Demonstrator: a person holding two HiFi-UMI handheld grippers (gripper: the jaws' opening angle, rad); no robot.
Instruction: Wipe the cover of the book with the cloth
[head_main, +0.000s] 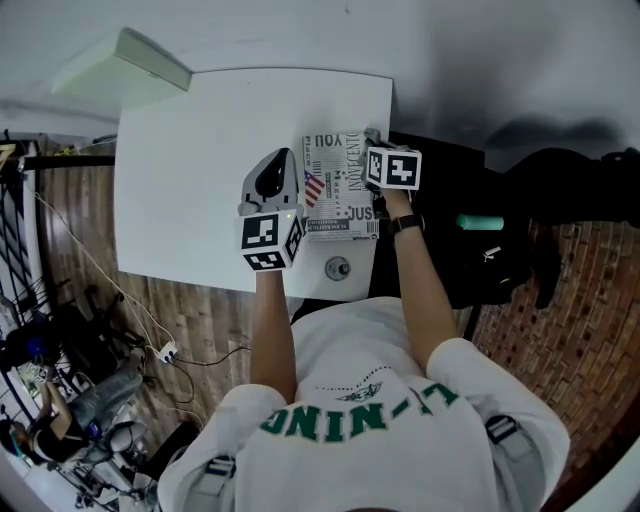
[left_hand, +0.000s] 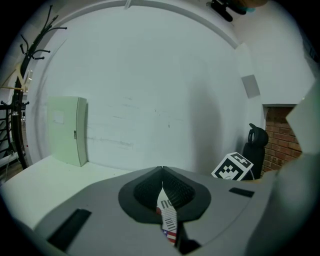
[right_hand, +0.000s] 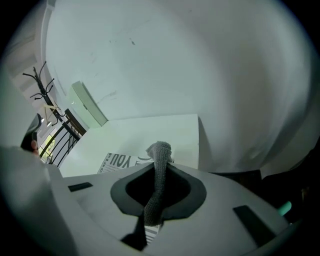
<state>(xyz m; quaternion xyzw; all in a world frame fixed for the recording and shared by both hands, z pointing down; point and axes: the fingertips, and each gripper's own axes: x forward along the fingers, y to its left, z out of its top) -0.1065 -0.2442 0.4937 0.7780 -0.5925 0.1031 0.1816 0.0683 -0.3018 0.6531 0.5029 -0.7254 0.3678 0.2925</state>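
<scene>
- Table (head_main: 200, 170): plain white.
- Book (head_main: 340, 190): white cover with black lettering, a red, white and blue striped flag, and a black barcode.
- Cloth (right_hand: 157, 175): grey, knitted texture.
- Left gripper (left_hand: 162, 186) and right gripper (right_hand: 158, 167): grey shells with black jaw recesses. Each has a cube of black-and-white squares.
- Box (head_main: 125, 65): pale green.
- Floor (head_main: 200, 310): brown wood planks.
- Brick wall (head_main: 590, 300): red-brown.
- Shirt (head_main: 360, 420): white with green lettering.
- Watch strap (head_main: 405, 223): black.
</scene>
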